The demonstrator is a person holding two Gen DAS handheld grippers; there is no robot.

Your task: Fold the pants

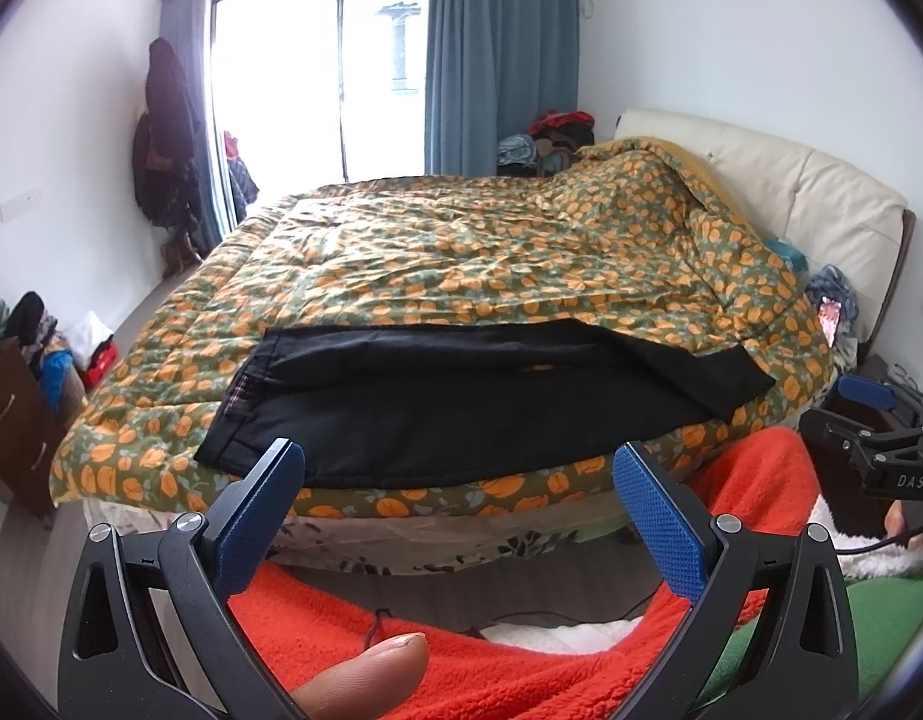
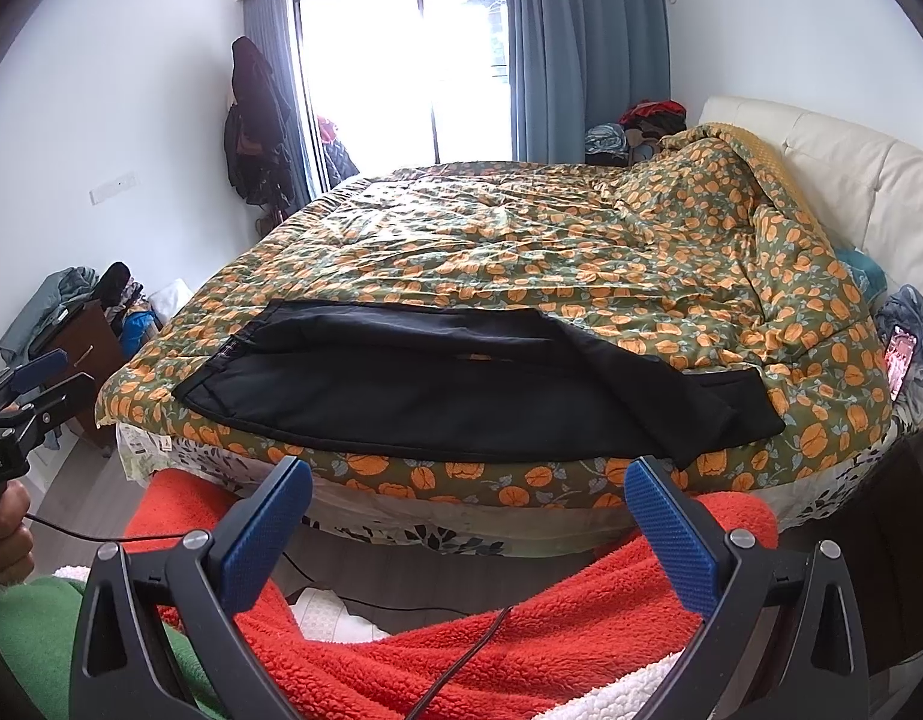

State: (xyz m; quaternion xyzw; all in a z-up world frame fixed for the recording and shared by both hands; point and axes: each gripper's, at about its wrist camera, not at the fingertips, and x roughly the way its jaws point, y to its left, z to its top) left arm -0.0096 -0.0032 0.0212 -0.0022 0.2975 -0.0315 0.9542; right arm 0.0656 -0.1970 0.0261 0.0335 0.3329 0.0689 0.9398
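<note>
Lying lengthwise along the bed's near edge, the black pants sit straight ahead of both grippers, handy for folding. Left gripper and right gripper hover short, jaws wide, empty.

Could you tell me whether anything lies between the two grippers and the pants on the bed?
Nothing visible does: the left gripper and right gripper hang open before the bed's edge, and the pants lie uncovered.
</note>
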